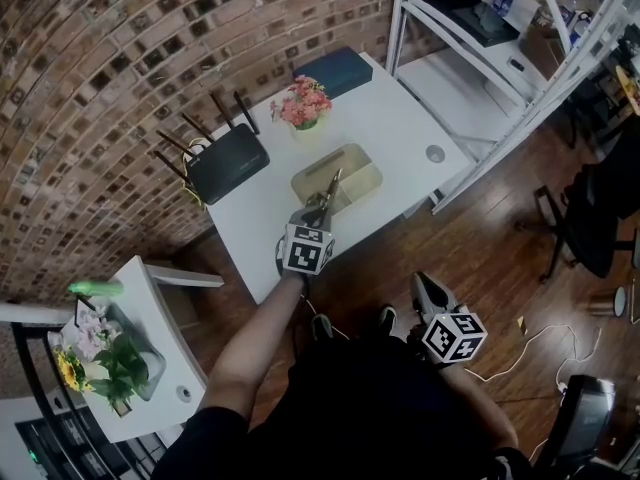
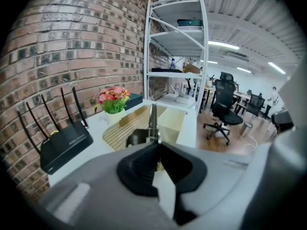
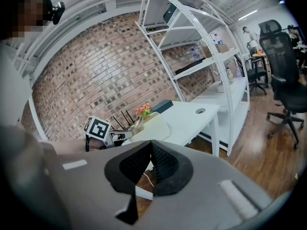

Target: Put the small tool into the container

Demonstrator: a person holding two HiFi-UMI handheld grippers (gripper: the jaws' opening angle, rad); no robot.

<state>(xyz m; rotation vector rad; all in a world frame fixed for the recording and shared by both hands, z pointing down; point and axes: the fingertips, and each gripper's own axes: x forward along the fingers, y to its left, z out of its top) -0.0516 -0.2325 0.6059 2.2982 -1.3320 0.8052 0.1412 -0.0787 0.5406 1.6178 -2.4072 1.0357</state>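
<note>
Grey left claw [image 2: 156,145] and right claw [image 3: 150,143], black ribbed pads [image 2: 140,169], marker cubes [image 1: 308,249], black top [image 1: 370,413]

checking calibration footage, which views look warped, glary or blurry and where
Head view: fisheye bends the brick wall and shelf rack; left gripper view: black corners, ceiling lights blown out; right gripper view: the shelf rack bows, near foreground soft.

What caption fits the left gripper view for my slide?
Left gripper clamps the small tool, tip poised over the container on the white table.
</note>
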